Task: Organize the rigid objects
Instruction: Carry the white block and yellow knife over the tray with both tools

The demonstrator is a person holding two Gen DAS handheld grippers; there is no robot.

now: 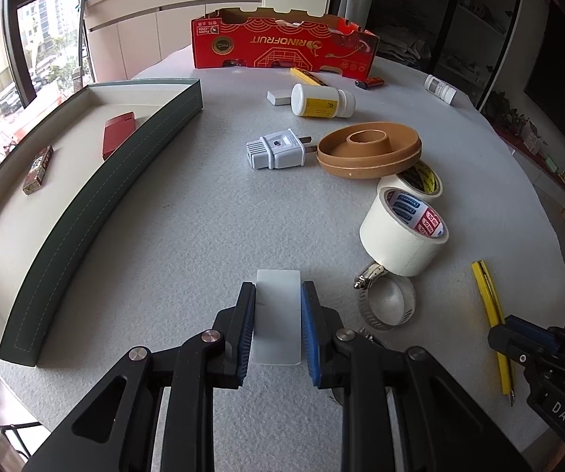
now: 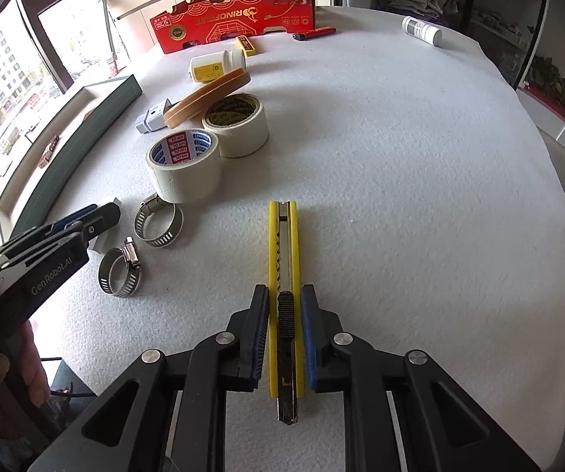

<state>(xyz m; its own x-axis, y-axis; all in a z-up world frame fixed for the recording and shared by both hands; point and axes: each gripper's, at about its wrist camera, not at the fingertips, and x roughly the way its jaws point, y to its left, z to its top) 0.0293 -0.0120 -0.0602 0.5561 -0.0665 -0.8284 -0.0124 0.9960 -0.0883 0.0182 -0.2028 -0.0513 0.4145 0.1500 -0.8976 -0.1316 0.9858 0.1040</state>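
White plastic block (image 1: 278,316) on the table (image 1: 204,236), clamped across its short sides by the left tongs (image 1: 277,295), long axis running away from the camera; best lifted level toward the green-walled tray (image 1: 125,169). Yellow utility knife (image 2: 283,259) likewise clamped by the right tongs (image 2: 285,299), tip pointing back under the camera, long axis along the tongs; worth gripping near the slider to avoid tipping.

Your left claw (image 1: 277,295) is black with blue pads, and it holds a milky white flat block (image 1: 278,314). Your right claw (image 2: 285,299) has the same colours and holds a yellow knife (image 2: 285,259) with a silver strip and a black slider. The worktop (image 2: 400,157) is speckled grey. You can see two cream tape rolls (image 1: 402,232), shiny silver clamps (image 2: 159,224), a red box (image 1: 282,45) with gold line drawings, and a dark green tray (image 1: 97,212) with a pale dotted line.
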